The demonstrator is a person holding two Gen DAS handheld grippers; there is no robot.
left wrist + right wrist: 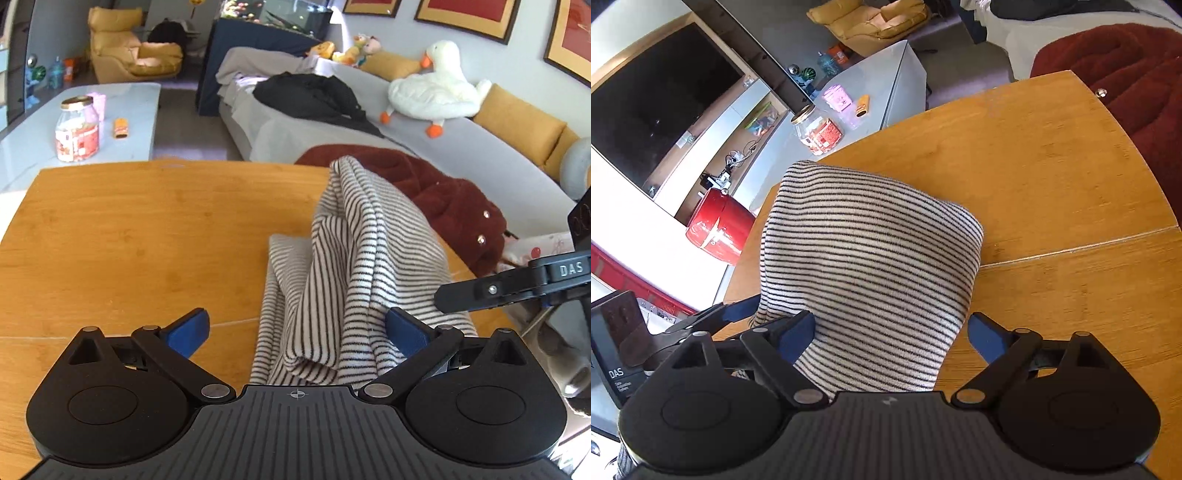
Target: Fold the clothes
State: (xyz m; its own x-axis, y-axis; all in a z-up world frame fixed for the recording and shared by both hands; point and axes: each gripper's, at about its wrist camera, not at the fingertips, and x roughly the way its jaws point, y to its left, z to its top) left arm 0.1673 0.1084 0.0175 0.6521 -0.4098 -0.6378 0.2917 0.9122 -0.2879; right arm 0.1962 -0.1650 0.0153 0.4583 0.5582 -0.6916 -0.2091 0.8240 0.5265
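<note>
Left claw (pixel 295 332): we had it spread wide, gripping nothing, striped cloth between its pads.
Right claw (pixel 892 334): released too, fingers apart around the cloth.
Striped garment (pixel 354 266): bunched in a raised hump on the desk (pixel 129 229), at 3 o'clock in the left view.
Risk: we judged the unheld hump could slump and undo its creases.
Room: sofa (pixel 461 147) at 1 o'clock, plush goose (pixel 432 92) atop.
</note>
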